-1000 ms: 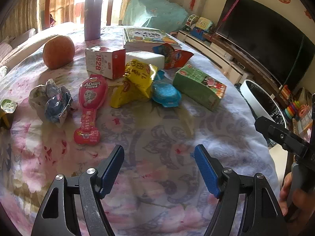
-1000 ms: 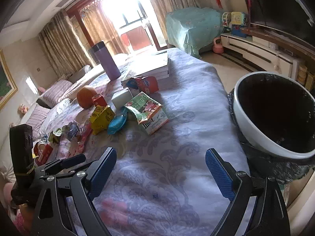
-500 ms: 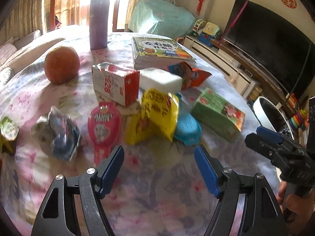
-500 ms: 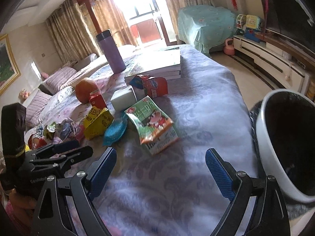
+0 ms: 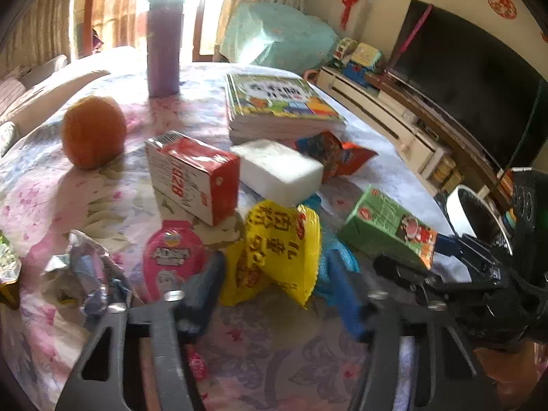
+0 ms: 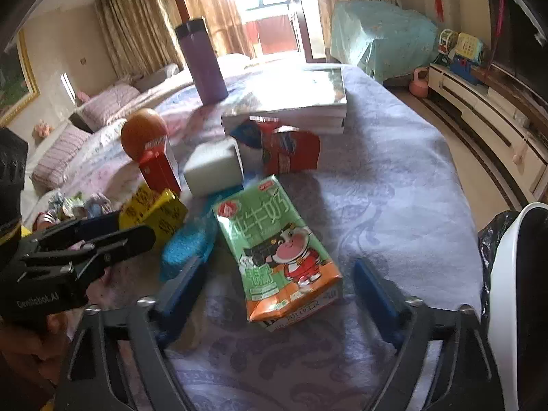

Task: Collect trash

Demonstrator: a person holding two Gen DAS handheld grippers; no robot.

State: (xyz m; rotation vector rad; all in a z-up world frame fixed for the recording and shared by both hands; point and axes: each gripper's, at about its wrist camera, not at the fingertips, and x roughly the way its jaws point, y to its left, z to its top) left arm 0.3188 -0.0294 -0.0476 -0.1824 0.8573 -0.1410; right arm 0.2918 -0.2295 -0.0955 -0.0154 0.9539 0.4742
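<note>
My left gripper is open, its blue pads on either side of a crumpled yellow wrapper on the flowered tablecloth. A blue wrapper lies just behind it. My right gripper is open, its pads astride the near end of a flattened green milk carton, which also shows in the left wrist view. Other trash lies around: a pink pouch, a crumpled foil wrapper, a red carton and a red snack bag. A white bin stands at the table's right edge.
An orange, a purple flask, a stack of books and a white foam block sit further back on the table. A TV and low cabinet stand to the right.
Both grippers have moved forward over the table. The left has closed in on the yellow wrapper, the right on the green carton. The bin has slid to the right edge of the right view.
</note>
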